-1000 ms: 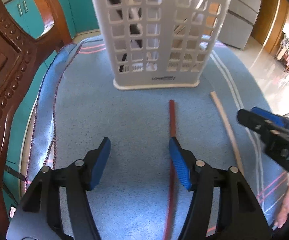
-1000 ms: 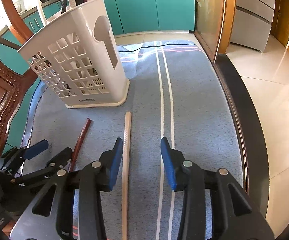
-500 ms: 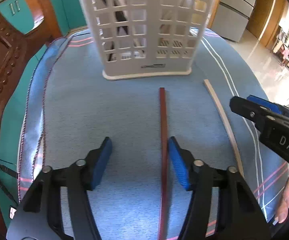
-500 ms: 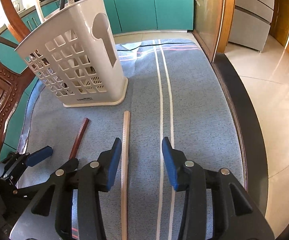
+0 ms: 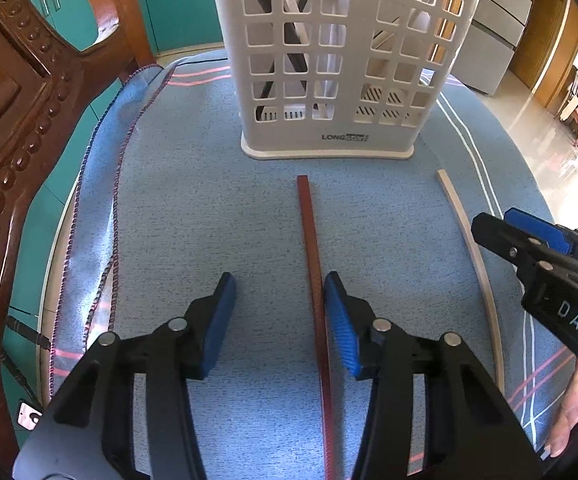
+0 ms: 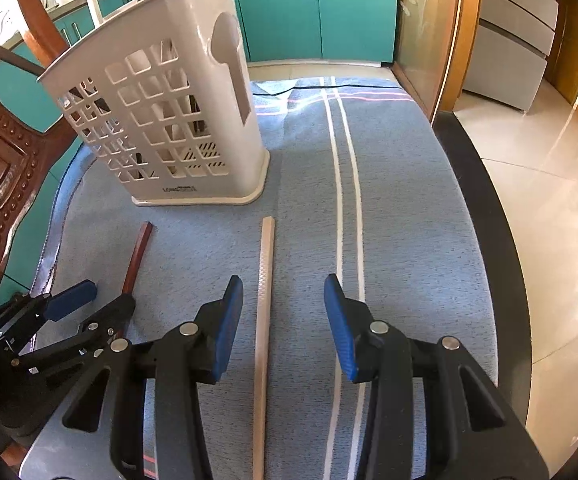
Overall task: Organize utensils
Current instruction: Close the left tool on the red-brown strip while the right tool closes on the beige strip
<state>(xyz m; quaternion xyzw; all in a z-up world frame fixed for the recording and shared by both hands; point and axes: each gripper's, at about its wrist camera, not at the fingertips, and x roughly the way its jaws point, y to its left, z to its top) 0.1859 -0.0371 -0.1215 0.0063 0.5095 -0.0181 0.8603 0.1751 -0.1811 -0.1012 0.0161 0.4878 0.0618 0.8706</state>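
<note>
Starting on the far left there's a carved wooden chair point(image 5: 13, 128) right up against the surface point(image 5: 193, 208), which is covered in a blue cloth with white stripes. The white slotted caddy point(image 5: 341, 60) stands upright toward the back of the surface, and it's already got a few dark and pale sticks standing inside. In front of it two chopsticks lie flat on the cloth, roughly side by side and well apart, both pointing toward the caddy base without touching it. The left tool point(image 5: 277, 320) is tilted down over the red chopstick point(image 5: 309, 232); its jaws have just been closing in but they're still parted, and the stick runs between them, hugging the inside of the right pad point(image 5: 341, 332) while the left pad is well clear of it, so nothing's actually pinched yet. I can't tell if that right pad is truly touching the stick or just right beside it. Moving right, the pale chopstick point(image 6: 265, 280) lies under the right tool point(image 6: 283, 320), which is also released, jaws apart. That stick sits between the pads too, nearer the left one, with a visible gap on both sides. From the right wrist view the left tool shows up at the lower left, straddling the near part of the red stick. Off the right edge there's shiny tiled floor point(image 6: 549, 200).
</note>
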